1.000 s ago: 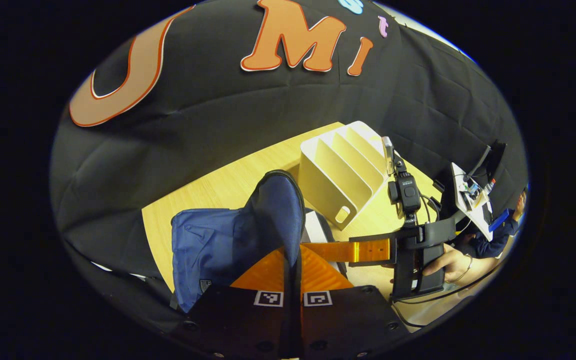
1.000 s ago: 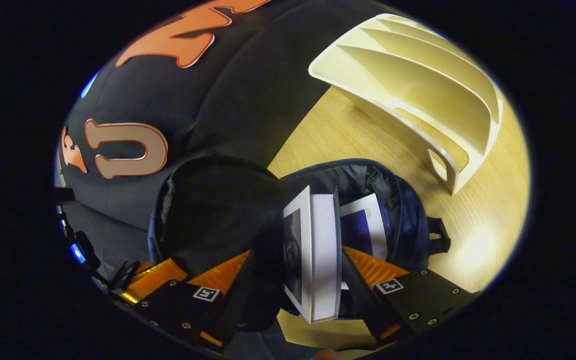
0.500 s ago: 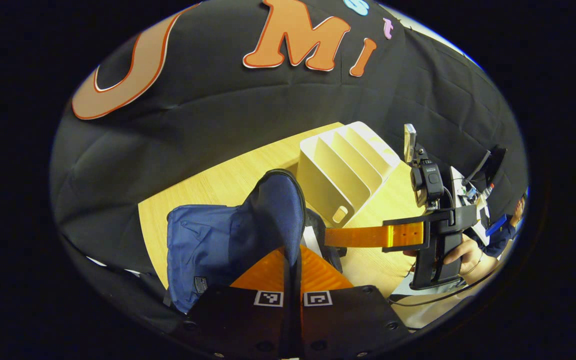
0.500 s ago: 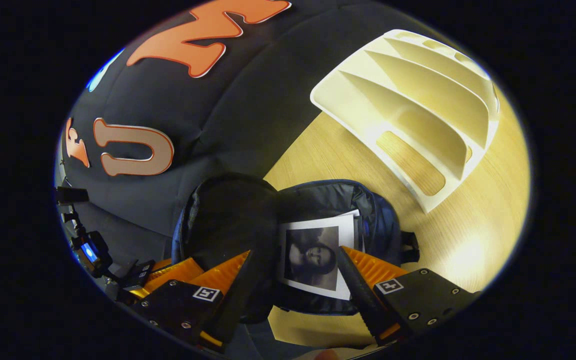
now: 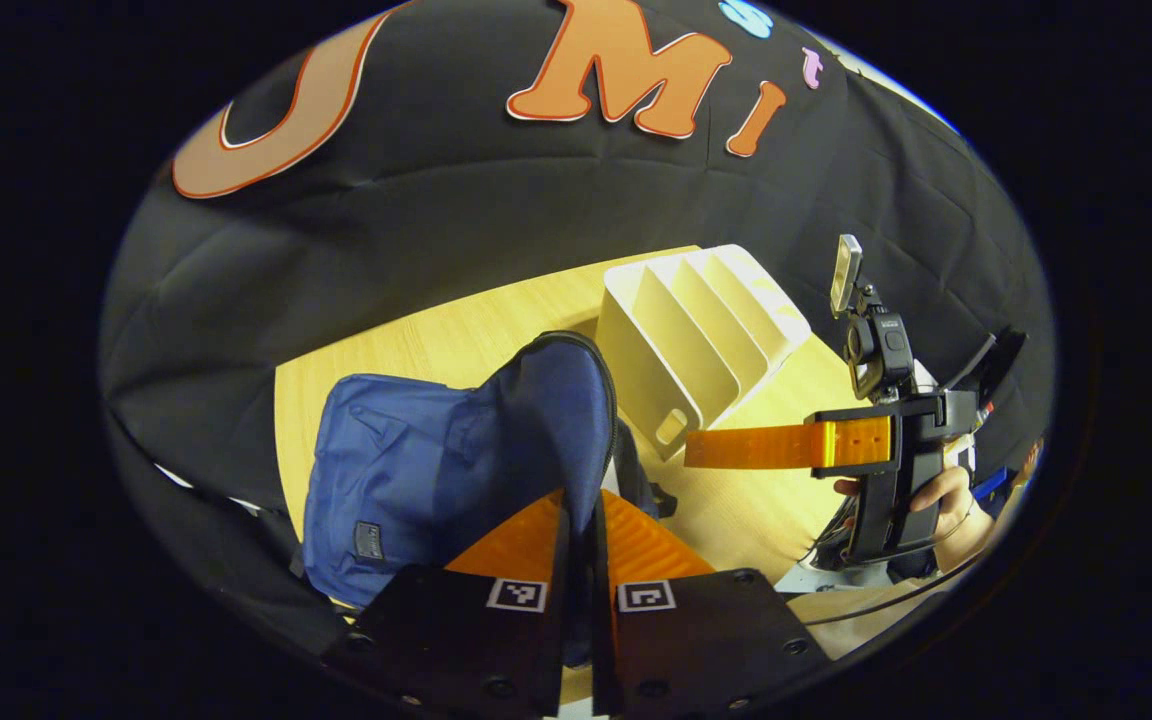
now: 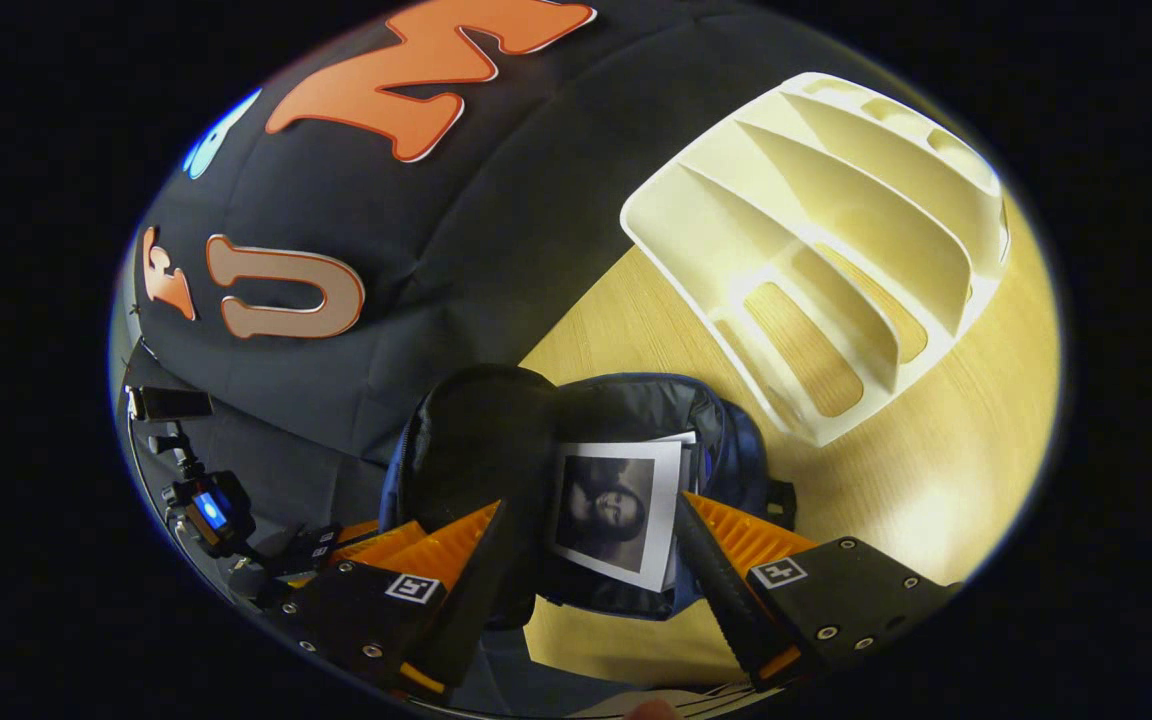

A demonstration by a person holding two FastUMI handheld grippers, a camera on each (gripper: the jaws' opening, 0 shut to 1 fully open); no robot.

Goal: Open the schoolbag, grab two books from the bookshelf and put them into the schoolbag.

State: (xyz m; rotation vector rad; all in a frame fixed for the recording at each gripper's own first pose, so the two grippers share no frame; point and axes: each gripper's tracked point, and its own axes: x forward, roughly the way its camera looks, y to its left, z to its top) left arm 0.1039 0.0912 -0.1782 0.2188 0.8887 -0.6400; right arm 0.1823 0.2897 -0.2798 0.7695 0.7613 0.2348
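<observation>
The blue schoolbag (image 5: 406, 470) lies on the wooden table (image 5: 416, 350). My left gripper (image 5: 581, 500) is shut on its raised flap (image 5: 556, 410), holding the bag open. In the right gripper view the open bag (image 6: 726, 440) holds a book with a portrait cover (image 6: 608, 510), lying flat. A second white book's corner (image 6: 688, 438) peeks out behind it. My right gripper (image 6: 591, 505) hovers open just above the bag's mouth, holding nothing. Its orange fingers (image 5: 766, 447) stand right of the bag in the left gripper view. The cream bookshelf (image 6: 836, 250) stands with bare slots.
The bookshelf (image 5: 696, 330) sits right behind the bag near the table's far edge. A hand (image 5: 946, 495) holds the right gripper at the table's right side. The left gripper's camera mount (image 6: 206, 510) shows at lower left. Bare tabletop (image 6: 936, 440) lies right of the bag.
My right gripper let go of the portrait book, which dropped flat into the bag, then pulled back up and to the right. My left gripper kept hold of the flap.
</observation>
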